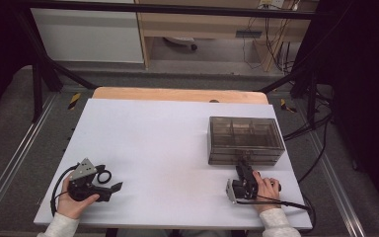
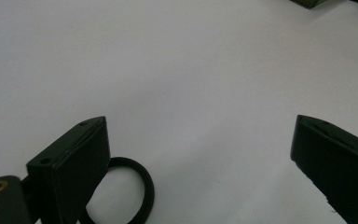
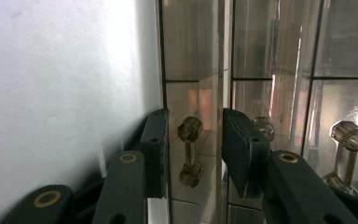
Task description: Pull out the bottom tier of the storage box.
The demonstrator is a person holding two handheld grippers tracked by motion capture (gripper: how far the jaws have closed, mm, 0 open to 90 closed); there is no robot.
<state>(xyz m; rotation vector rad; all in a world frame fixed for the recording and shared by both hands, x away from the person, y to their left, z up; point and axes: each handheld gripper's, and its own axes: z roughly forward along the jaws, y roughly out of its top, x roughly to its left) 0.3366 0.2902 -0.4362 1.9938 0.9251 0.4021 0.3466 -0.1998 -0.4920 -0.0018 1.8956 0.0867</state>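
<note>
Right claw (image 3: pixel 193 154): jaws narrow, bracketing a drawer handle (image 3: pixel 190 151) of the smoked drawer box (image 1: pixel 245 139) near the table's right edge, not yet gripping. I'd close squarely, then pull straight. Left claw (image 1: pixel 109 180): wide, beside a black ring (image 2: pixel 121 193).

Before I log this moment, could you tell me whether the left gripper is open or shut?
Open: in the left gripper view, the left gripper's jaws stand wide apart with bare white table between them.

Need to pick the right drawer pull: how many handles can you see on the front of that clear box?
2 clearly. One handle sits between the right tongs, jaws still apart. Another handle is at the right edge. A knob beside the first may be a reflection; more may be hidden.
</note>
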